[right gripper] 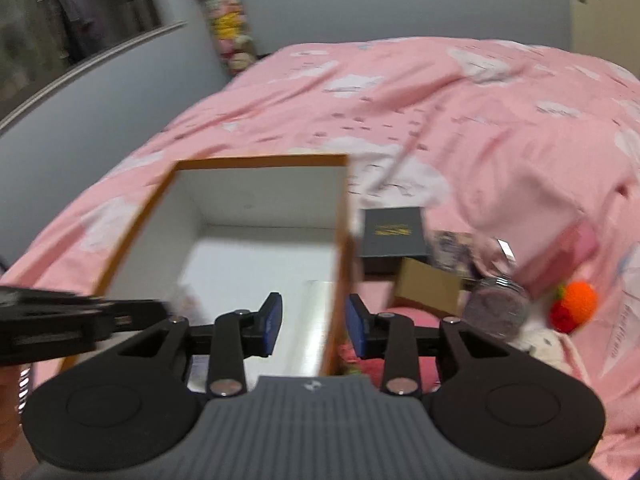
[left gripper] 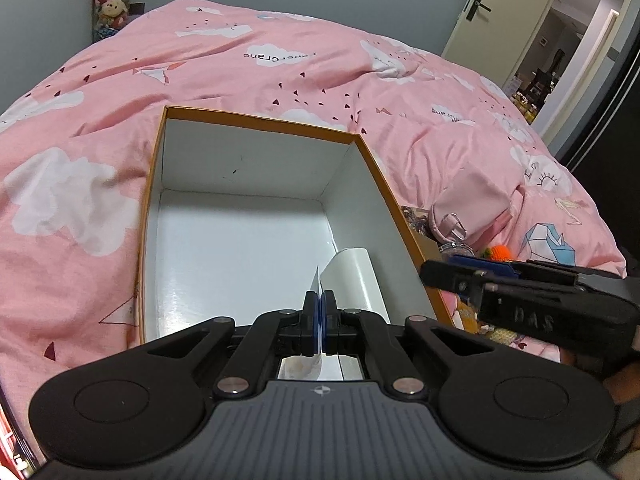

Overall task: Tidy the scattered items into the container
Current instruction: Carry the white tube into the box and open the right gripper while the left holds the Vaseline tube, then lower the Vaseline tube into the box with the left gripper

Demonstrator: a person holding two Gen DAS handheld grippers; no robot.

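Left gripper (left gripper: 319,312) clenched on thin white card (left gripper: 316,286), low inside orange-rimmed box (left gripper: 256,117) on pink duvet (left gripper: 100,92). Step: dropping card in box.

Right gripper (right gripper: 313,325) released, straddling box wall, nothing pinched. Next: reach dark gift box (right gripper: 394,232), jar (right gripper: 496,310), orange toy (right gripper: 576,304) beside box.

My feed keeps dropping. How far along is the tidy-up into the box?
Early. One white roll already lies in the orange-edged box. The left gripper is shut on a thin white card over the box. Still on the bed: the dark box, brown carton, jar and orange toy. The right gripper is open.
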